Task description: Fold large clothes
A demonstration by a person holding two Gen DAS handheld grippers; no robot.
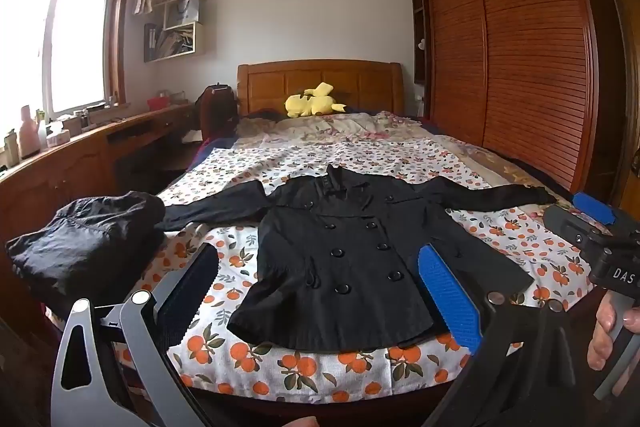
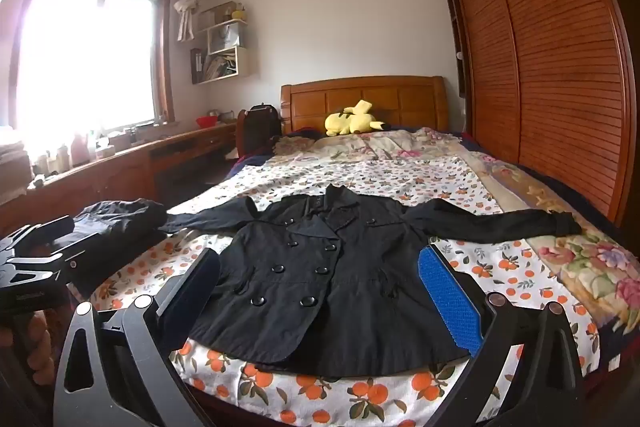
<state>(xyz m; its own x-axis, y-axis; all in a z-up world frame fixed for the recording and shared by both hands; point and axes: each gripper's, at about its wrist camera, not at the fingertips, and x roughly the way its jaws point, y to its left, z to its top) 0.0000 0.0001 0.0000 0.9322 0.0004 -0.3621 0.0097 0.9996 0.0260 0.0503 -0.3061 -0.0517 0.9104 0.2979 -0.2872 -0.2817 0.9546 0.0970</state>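
Note:
A black double-breasted coat (image 1: 340, 251) (image 2: 320, 267) lies flat and face up on the bed, buttoned, both sleeves spread out sideways, hem towards me. My left gripper (image 1: 320, 291) hovers open above the near hem, nothing between its fingers. My right gripper (image 2: 320, 291) is likewise open and empty over the hem. In the left wrist view the right gripper (image 1: 592, 223) shows at the right edge, held by a hand (image 1: 608, 331). In the right wrist view the left gripper's body (image 2: 36, 259) sits at the left edge.
A folded dark garment (image 1: 88, 239) (image 2: 120, 223) lies at the bed's left edge by the coat's sleeve. The orange-print sheet (image 1: 304, 367) covers the bed; a yellow plush toy (image 1: 314, 101) rests by the headboard. A wooden desk (image 1: 80, 147) runs left, a wardrobe (image 1: 520, 47) right.

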